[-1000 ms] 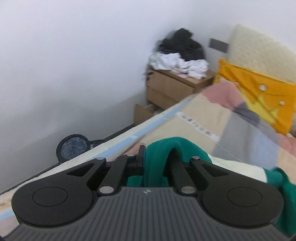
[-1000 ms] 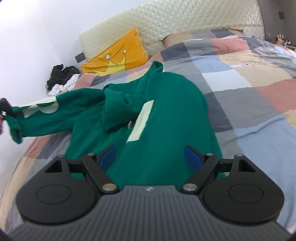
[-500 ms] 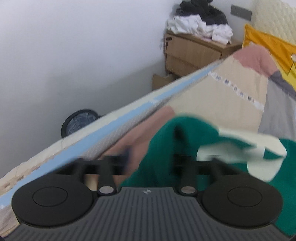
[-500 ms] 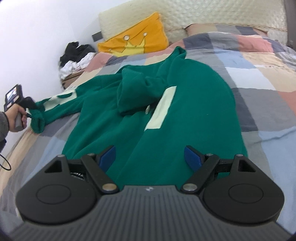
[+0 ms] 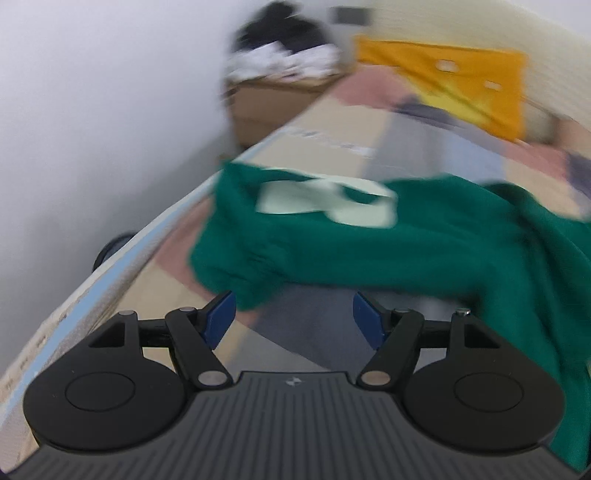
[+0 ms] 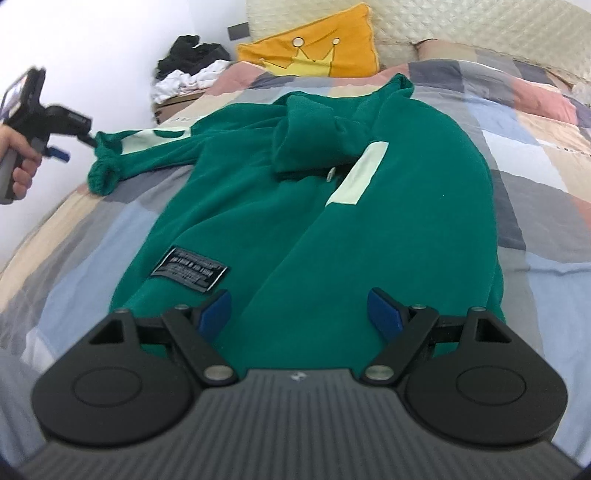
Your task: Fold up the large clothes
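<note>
A large green sweatshirt (image 6: 303, 206) with pale patches and a black label lies spread on the patchwork bed. Its left sleeve (image 6: 140, 147) stretches toward the bed's left edge, the cuff bunched. In the left wrist view the sleeve (image 5: 332, 229) lies just ahead of my left gripper (image 5: 293, 317), which is open and empty. The left gripper also shows in the right wrist view (image 6: 59, 153), beside the cuff. My right gripper (image 6: 301, 314) is open and empty over the sweatshirt's hem. The other sleeve (image 6: 314, 136) is folded onto the chest.
A yellow crown pillow (image 6: 314, 48) leans on the quilted headboard (image 6: 480, 33). A wooden nightstand (image 6: 177, 103) piled with black and white clothes stands at the bed's left by the white wall. The patchwork quilt (image 6: 535, 177) extends to the right.
My left gripper has opened and let go of the sleeve cuff, which now lies on the bed in front of it. The right gripper drew back toward the hem.
</note>
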{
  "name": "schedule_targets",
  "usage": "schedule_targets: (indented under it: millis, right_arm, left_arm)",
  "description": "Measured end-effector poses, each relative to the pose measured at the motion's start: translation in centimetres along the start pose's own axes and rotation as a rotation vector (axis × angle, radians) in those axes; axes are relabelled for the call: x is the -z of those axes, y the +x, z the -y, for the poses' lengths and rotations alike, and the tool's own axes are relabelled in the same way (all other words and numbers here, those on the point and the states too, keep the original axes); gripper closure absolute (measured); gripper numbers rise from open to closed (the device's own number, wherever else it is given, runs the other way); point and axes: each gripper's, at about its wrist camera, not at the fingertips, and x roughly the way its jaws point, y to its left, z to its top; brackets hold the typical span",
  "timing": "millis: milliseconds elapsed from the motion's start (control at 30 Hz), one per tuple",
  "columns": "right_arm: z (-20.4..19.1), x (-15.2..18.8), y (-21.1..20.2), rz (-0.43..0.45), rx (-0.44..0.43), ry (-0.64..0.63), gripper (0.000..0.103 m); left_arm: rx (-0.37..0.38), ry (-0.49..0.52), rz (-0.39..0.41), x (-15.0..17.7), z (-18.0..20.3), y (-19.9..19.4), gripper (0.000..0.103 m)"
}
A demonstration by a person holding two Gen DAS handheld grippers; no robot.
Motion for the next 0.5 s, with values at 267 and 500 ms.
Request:
schedule_targets:
  millis: [267,500]
  right_arm:
    - [-0.1,1.0,-1.0,-0.024,-0.041,-0.017,0.021]
    - [0.0,1.8,-0.7,-0.056,-0.052,-0.027,0.021]
  left_arm:
    - [0.221,0.151,0.052,4.1,9.5,-10.4,0.028]
    - [0.385,0.254,0.119,5.9,17.5,-20.4,0.028]
